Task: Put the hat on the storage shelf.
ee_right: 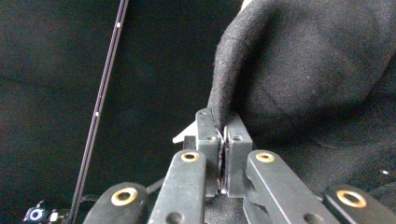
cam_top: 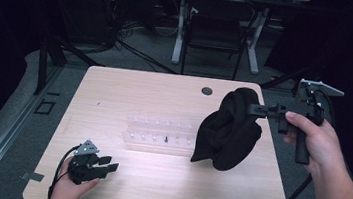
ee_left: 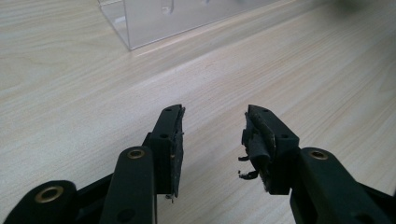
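Observation:
A black cloth [cam_top: 229, 130] hangs in a bunch above the table's right side, its lower folds near the tabletop. My right gripper [cam_top: 253, 109] is shut on its upper edge; in the right gripper view the jaws pinch a fold of the black cloth [ee_right: 303, 70] at the right gripper [ee_right: 222, 122]. My left gripper [cam_top: 110, 164] rests low at the table's front left, open with nothing between its jaws. In the left gripper view the left gripper [ee_left: 214, 122] points over bare wood toward the clear rack [ee_left: 159, 18].
A clear plastic rack [cam_top: 160, 135] with small pegs lies across the middle of the wooden table [cam_top: 130, 89]. A round grommet hole [cam_top: 207, 91] sits near the far edge. A chair and desk legs [cam_top: 217, 33] stand beyond the table.

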`<state>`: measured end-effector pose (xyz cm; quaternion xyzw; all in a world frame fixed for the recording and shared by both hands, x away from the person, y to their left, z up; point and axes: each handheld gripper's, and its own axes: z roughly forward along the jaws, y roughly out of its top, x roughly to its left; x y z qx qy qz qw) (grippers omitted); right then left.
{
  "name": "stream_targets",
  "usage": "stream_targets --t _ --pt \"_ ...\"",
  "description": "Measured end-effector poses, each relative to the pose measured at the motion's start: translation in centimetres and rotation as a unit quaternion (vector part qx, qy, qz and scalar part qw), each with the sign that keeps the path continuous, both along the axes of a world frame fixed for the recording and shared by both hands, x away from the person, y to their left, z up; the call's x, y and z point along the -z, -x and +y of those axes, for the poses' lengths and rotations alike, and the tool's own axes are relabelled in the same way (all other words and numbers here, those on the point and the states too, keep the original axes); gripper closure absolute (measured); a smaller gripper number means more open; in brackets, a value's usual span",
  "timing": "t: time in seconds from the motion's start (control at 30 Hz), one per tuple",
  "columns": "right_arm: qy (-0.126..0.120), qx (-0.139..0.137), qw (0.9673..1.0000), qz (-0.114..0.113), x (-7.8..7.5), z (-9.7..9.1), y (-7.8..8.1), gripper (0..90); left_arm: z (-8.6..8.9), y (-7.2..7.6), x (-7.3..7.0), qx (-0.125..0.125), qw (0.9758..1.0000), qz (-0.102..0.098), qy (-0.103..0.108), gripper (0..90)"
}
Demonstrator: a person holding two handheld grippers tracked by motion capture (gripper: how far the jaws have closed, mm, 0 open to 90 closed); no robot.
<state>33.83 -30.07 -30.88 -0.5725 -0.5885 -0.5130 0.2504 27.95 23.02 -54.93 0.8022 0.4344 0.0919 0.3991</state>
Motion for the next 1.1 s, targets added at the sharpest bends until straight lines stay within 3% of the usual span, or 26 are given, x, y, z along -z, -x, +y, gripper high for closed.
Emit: stream_targets --t 0.17,0.57,0.8,0.97,1.1 --pt "-0.003 0.010 0.9999 -0.002 -0.6 0.6 -0.9 87.7 -0.1 -0.1 0.1 -0.005 1.0000 -0.003 -0.001 55.1" --pt "0.006 0.002 1.0000 -0.007 -1.1 2.6 -3.4 87.7 0.3 -0.4 0.4 -0.016 0.9999 -0.004 -0.003 48.3" --pt "0.003 0.004 1.0000 -0.007 -1.0 3.9 -4.9 87.7 0.4 -0.5 0.6 -0.022 0.9996 -0.010 -0.012 47.6" --pt "0.013 0.001 0.9999 -0.008 -0.8 5.0 -5.9 87.7 0.3 -0.4 0.7 -0.033 0.9993 -0.016 -0.010 46.6" --pt "0.014 -0.003 0.9999 -0.006 -0.4 5.7 -6.7 87.7 0.5 -0.4 0.6 -0.023 0.9997 -0.006 -0.009 45.8"
